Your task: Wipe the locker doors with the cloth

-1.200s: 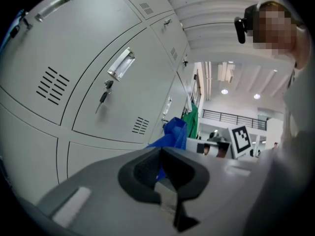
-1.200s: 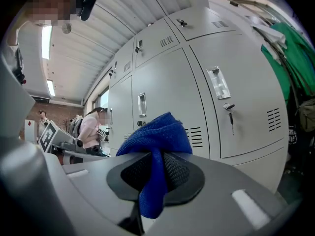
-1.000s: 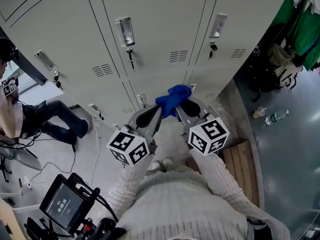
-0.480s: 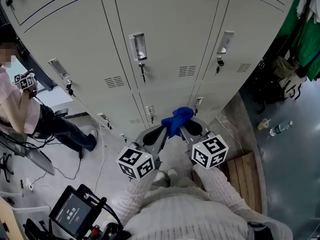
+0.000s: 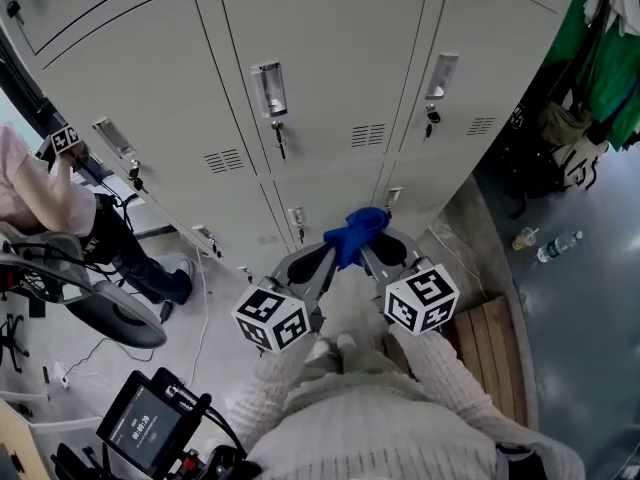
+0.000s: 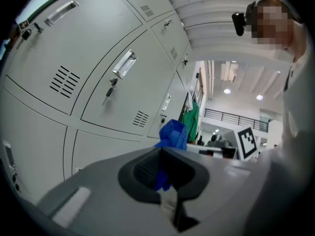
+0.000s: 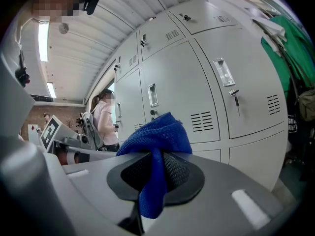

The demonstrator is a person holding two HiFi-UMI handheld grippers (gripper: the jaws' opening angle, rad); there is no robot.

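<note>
A bunched blue cloth [image 5: 356, 234] hangs in the air in front of the lower grey locker doors [image 5: 330, 68], apart from them. My left gripper [image 5: 322, 260] and my right gripper [image 5: 374, 252] meet at it, each shut on one end. In the left gripper view the cloth [image 6: 172, 133] sticks up past the closed jaws [image 6: 162, 173], with the lockers [image 6: 98, 73] beyond. From the right gripper a fold of the cloth [image 7: 156, 135] drapes over that gripper's tip [image 7: 152, 173], and locker doors [image 7: 182, 92] with handles and keys stand behind it.
A person [image 5: 35, 193] sits at the left by an office chair [image 5: 110, 318]. A small monitor [image 5: 145, 423] sits at lower left. Green clothes [image 5: 600, 58] and a bag [image 5: 575, 153] hang at the right; a bottle [image 5: 555, 246] and a cup [image 5: 520, 238] stand on the floor beside wooden slats [image 5: 490, 338].
The head view has tilted, so the lockers sit lower in frame. Both grippers keep their hold on the cloth, slightly drawn back. The person at the left has shifted further left.
</note>
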